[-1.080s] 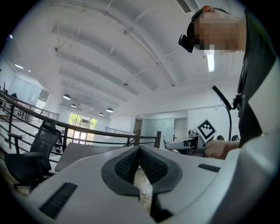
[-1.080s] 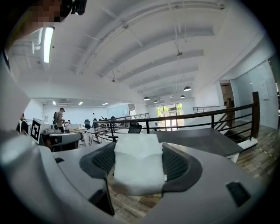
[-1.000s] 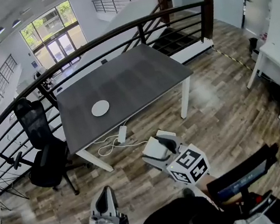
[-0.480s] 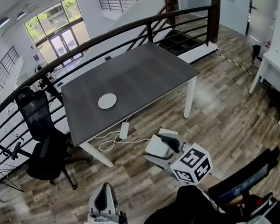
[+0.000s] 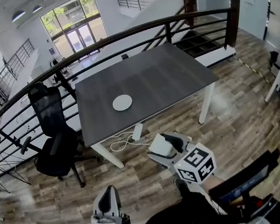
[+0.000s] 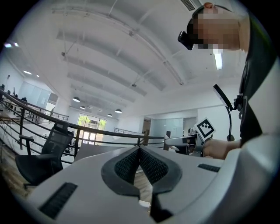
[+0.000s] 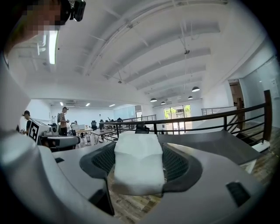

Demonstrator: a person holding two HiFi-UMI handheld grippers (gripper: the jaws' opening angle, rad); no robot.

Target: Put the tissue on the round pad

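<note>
The biggest thing is the wooden floor (image 5: pixel 247 117). On it stands a big dark grey table (image 5: pixel 165 72), at 12 o'clock from the person in the head view. A black railing (image 5: pixel 116 35) curves round the far side of the table. A black office chair (image 5: pixel 54 141) stands on the floor at 9 o'clock from the table.

The right gripper (image 5: pixel 165 143) is over the floor, at 6 o'clock from the table and not yet at its edge. Its jaws stand wide and squeeze a folded white tissue (image 7: pixel 138 168) between the dark pads. The tissue sticks up above the jaws. The cube with square marks (image 5: pixel 195 163) sits at the back of this gripper.

The left gripper (image 5: pixel 106 194) is lower in the head view, at 7 o'clock from the right one. Its jaws are closed, tip against tip, and hold nothing.

The white round pad (image 5: pixel 122 102) lies flat on the table, at 8 o'clock from the table's middle. It is bare and well apart from the tissue.

A small white power strip (image 5: pixel 137 131) and its white cable (image 5: pixel 120 145) lie on the floor under the table's near edge.
</note>
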